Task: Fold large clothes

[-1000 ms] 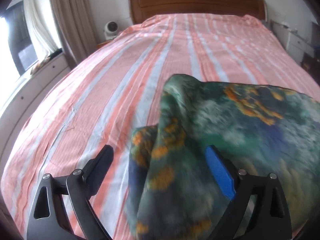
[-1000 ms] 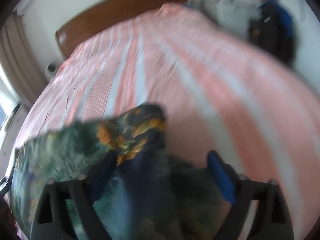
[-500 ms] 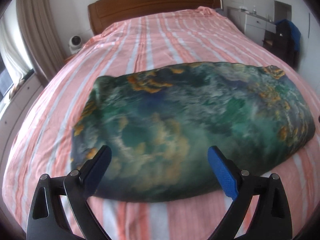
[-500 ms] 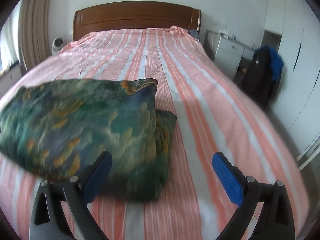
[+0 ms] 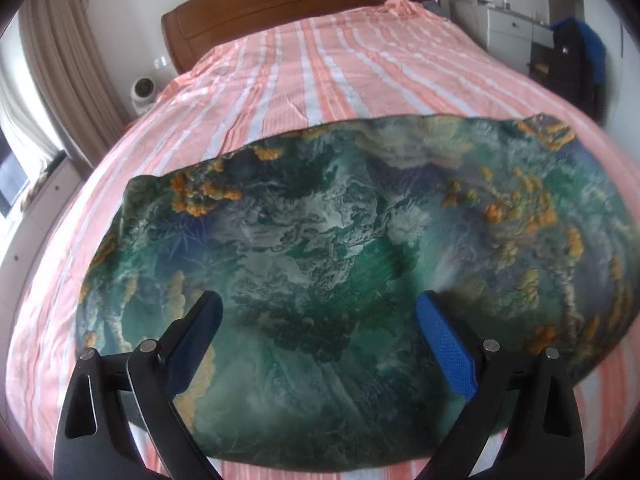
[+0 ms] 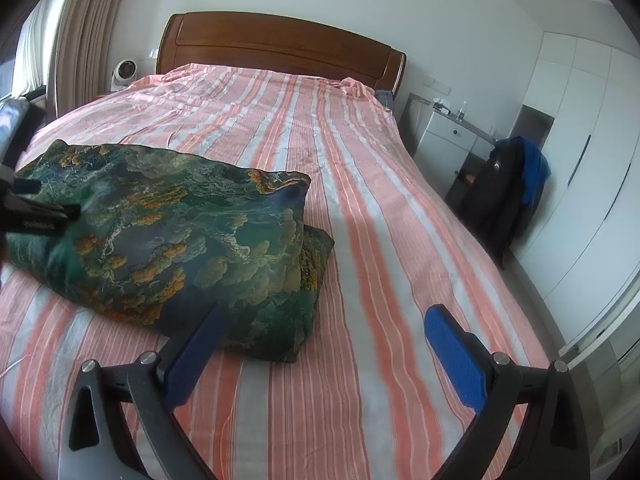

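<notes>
While both the left gripper (image 5: 318, 332) and right gripper (image 6: 320, 344) gape empty, the soft, slippery folded garment (image 6: 180, 232) invites pinching its three-o'clock edge.

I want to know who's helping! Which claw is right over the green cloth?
The left claw hangs open over the folded green-and-orange patterned cloth. The right claw is open over the pink striped bedsheet.

Folded garment (image 6: 172, 236) on the bed (image 6: 360, 208), headboard (image 6: 280, 48) behind, nightstand (image 6: 448, 140) right.

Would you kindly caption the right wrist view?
Open right tongs hover beside the folded green garment on the striped bed.
</notes>
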The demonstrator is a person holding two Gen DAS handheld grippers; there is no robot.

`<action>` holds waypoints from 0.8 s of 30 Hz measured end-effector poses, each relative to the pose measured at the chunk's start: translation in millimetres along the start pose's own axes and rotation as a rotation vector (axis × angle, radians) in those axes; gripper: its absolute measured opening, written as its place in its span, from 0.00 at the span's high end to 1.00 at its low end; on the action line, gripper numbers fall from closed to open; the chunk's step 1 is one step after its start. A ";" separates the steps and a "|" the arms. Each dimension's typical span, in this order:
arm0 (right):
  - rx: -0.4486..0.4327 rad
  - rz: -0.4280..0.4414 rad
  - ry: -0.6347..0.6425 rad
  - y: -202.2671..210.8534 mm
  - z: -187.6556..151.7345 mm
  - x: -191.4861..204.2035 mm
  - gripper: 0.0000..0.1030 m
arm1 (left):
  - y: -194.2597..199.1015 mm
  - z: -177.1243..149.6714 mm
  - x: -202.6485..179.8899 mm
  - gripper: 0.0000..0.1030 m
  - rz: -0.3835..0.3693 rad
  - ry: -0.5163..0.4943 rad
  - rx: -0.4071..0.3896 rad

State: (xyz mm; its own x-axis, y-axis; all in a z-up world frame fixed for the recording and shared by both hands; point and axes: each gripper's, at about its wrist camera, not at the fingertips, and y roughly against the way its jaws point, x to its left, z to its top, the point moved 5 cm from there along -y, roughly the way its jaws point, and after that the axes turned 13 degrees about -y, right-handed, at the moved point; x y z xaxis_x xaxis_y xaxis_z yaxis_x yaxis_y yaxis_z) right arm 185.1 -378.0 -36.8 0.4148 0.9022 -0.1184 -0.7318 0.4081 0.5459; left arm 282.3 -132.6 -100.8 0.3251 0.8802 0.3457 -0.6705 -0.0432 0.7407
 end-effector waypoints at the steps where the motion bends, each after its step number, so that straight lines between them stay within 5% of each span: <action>1: 0.000 0.001 -0.004 0.6 -0.4 -1.2 0.04 | -0.4 -2.9 -2.1 0.04 0.007 -0.007 0.002; 8: 0.035 0.063 -0.044 -1.9 -15.8 0.6 0.04 | 28.6 -43.0 -29.6 0.04 -0.019 -0.140 0.005; 12: 0.087 0.138 -0.122 -8.1 -42.7 -1.3 0.04 | 50.1 -81.0 -45.9 0.04 -0.116 -0.181 0.051; 17: 0.107 0.217 -0.211 -5.1 -81.5 8.5 0.04 | 68.9 -122.1 -60.8 0.04 -0.196 -0.149 0.082; 24: 0.096 0.265 -0.188 -6.1 -119.4 33.2 0.04 | 61.6 -148.0 -62.5 0.00 -0.204 -0.033 0.032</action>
State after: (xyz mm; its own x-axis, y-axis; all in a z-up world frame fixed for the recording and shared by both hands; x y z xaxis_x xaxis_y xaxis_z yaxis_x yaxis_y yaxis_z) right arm 138.8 -333.9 -143.1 0.3161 0.9299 0.1880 -0.7770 0.1400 0.6137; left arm 122.0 -120.4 -162.1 0.4743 0.8562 0.2046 -0.5671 0.1194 0.8149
